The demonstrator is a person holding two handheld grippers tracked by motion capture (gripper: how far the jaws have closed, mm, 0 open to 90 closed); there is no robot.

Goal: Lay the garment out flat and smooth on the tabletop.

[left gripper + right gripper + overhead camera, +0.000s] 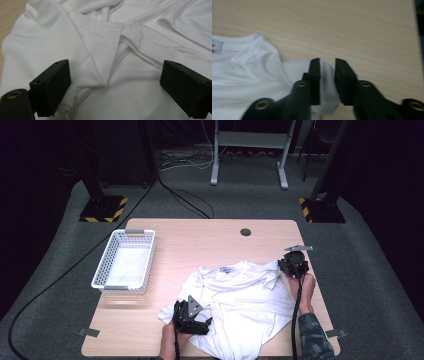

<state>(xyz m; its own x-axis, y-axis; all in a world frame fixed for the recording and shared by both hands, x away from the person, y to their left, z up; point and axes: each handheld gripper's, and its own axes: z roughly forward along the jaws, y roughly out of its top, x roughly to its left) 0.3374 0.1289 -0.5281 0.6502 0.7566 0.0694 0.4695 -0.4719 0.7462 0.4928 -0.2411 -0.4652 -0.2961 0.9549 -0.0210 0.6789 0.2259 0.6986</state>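
A crumpled white T-shirt lies on the near right part of the wooden table; its collar label faces up. My left gripper hovers at the shirt's near left edge. In the left gripper view it stands wide open, its jaws on either side of a folded sleeve without touching it. My right gripper is at the shirt's far right corner. A fold of white cloth sits in the narrow gap of the right gripper, and the pads do not clamp it.
A white plastic basket stands at the table's left side. A round cable hole is near the far edge. Bare wood lies beyond the shirt. Stands and cables are on the floor behind the table.
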